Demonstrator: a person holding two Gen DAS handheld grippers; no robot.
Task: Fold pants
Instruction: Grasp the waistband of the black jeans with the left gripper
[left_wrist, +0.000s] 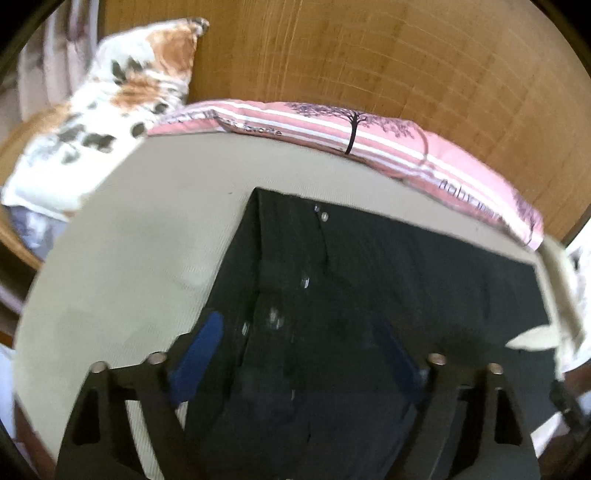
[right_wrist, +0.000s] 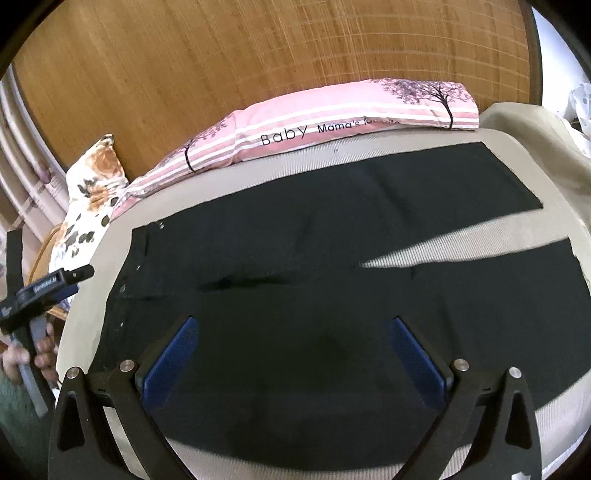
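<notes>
Black pants (right_wrist: 295, 251) lie flat on the beige mattress (right_wrist: 498, 236), waistband with metal buttons to the left, the two legs spread apart to the right. My right gripper (right_wrist: 291, 332) is open and empty, hovering over the near leg. My left gripper (left_wrist: 295, 332) is open and empty above the waistband end of the pants (left_wrist: 388, 266), its blue fingers (left_wrist: 201, 354) straddling the button area. The left gripper also shows in the right wrist view (right_wrist: 55, 280), held by a hand at the left edge.
A pink striped pillow (right_wrist: 332, 122) lies along the far edge against the wooden headboard (right_wrist: 258, 55). A floral pillow (left_wrist: 122, 96) leans at the far left corner. Beige mattress (left_wrist: 129, 240) lies bare left of the pants.
</notes>
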